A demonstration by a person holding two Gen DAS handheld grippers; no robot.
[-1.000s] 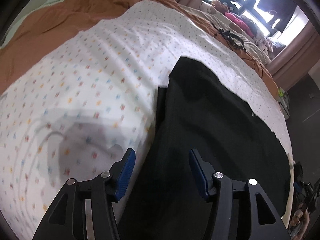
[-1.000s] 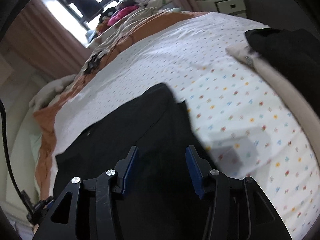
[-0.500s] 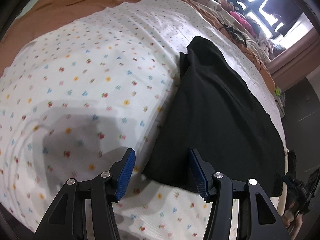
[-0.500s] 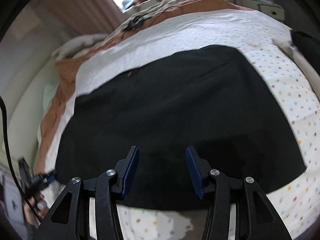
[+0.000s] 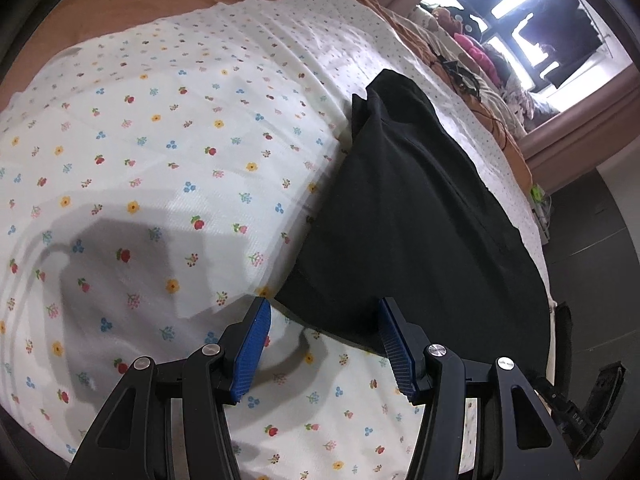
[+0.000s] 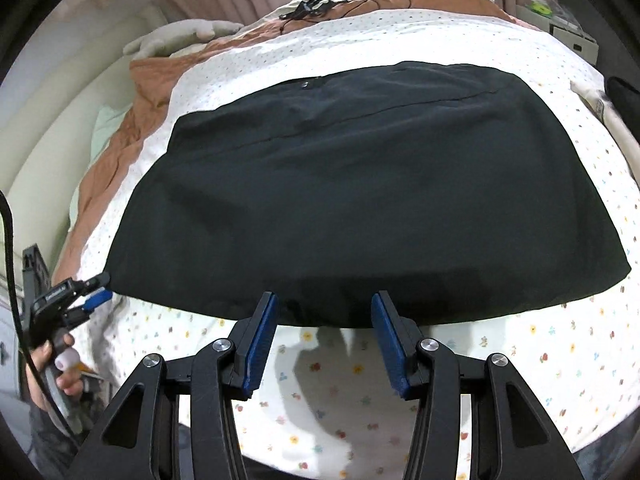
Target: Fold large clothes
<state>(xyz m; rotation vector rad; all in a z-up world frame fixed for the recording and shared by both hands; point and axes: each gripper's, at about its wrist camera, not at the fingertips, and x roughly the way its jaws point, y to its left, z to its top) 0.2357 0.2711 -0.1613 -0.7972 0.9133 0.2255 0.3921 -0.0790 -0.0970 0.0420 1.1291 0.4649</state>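
Note:
A black garment (image 6: 360, 180) lies folded flat on the flower-print sheet (image 6: 560, 360), wide side toward me. My right gripper (image 6: 324, 312) hovers open over the middle of its near edge, with the pads apart and nothing pinched. My left gripper (image 5: 324, 320) is open too, above the garment's (image 5: 420, 220) near left corner, whose tip shows between the fingers without touching them. In the right wrist view the left gripper (image 6: 105, 289) appears at the far left, held by a hand (image 6: 52, 376).
An orange blanket (image 6: 116, 128) borders the sheet on the left and far side. A grey plush toy (image 6: 180, 36) and black cables (image 6: 316, 4) lie at the back. Another dark cloth (image 6: 620, 88) sits at the right edge, beyond it a white drawer unit (image 6: 572, 36).
Both grippers drew back from over the garment to its near edge, so the sheet in front now shows. The right view swung round to face the garment's whole width. Jaw gaps are unchanged.

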